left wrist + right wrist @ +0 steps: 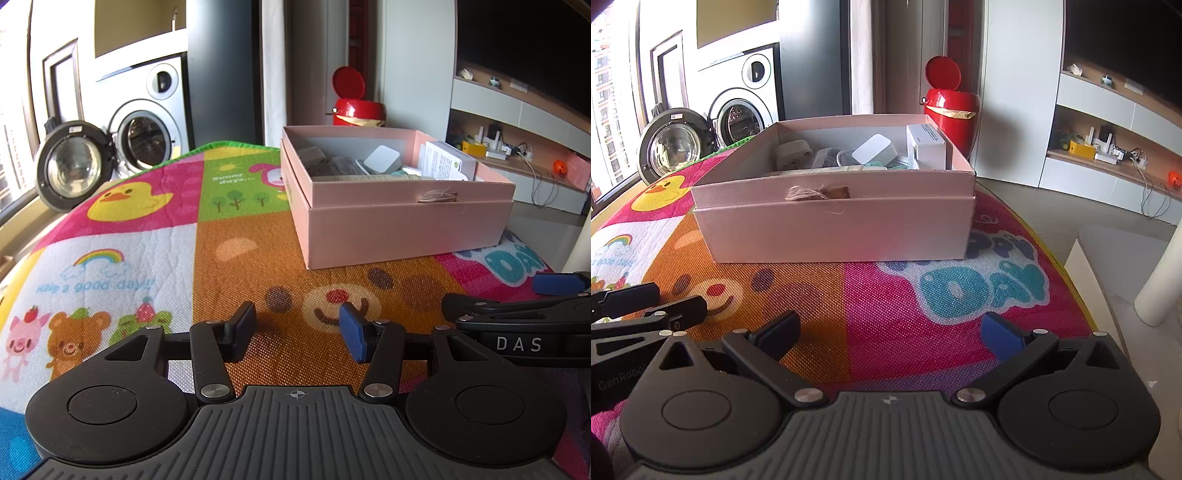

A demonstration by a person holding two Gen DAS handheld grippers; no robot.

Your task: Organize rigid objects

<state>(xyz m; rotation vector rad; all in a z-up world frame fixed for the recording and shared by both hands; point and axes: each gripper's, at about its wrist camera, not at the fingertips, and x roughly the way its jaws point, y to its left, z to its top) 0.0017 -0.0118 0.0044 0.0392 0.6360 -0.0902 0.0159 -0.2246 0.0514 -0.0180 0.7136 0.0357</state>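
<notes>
A pink cardboard box (399,221) stands open on the colourful cartoon mat (236,254), set inside its lid. It holds several small items: a white carton (443,160), a pale square device (382,158), grey pieces. In the right wrist view the box (834,229) is straight ahead, with the white carton (925,144) at its right end. My left gripper (297,332) is open and empty, low over the mat, short of the box. My right gripper (890,332) is open and empty, also short of the box. Each gripper shows at the edge of the other's view.
A red bin (951,107) with its lid up stands behind the box. A washing machine (147,122) with its door open is at the back left. Shelves (1108,147) with small items are at the right. A white stool (1115,280) stands beside the mat's right edge.
</notes>
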